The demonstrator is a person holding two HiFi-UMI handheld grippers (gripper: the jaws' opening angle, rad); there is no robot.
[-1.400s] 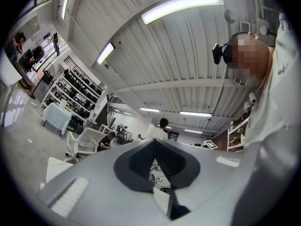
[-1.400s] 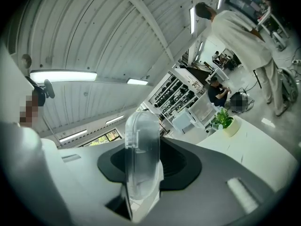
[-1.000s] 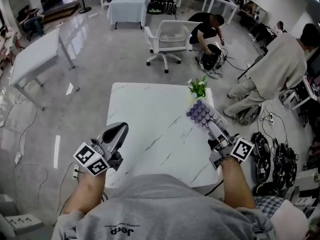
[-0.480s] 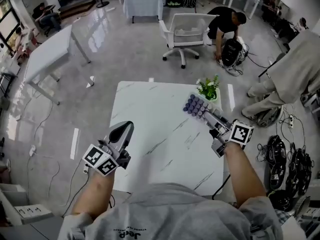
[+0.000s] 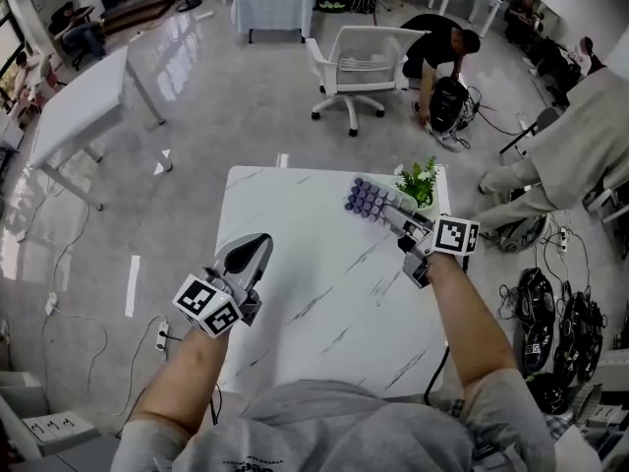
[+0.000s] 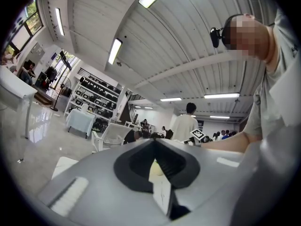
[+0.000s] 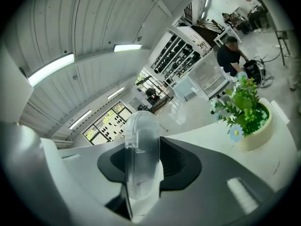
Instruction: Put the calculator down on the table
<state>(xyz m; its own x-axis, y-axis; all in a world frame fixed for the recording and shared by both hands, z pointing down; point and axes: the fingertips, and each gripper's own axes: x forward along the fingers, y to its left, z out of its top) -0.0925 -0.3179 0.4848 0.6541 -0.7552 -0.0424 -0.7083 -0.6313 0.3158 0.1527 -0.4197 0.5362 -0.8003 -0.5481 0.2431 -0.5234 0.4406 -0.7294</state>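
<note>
Head view above table (image 5: 314,254); right gripper view low across it

Potted plant (image 5: 421,178), white swivel chair (image 5: 359,59)

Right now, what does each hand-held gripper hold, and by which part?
The right hand-held gripper clamps the calculator by its near end; the left hand-held gripper holds nothing.

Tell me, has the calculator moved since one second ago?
Yes. The calculator went forward, from the near side of the plant to its left side.
</note>
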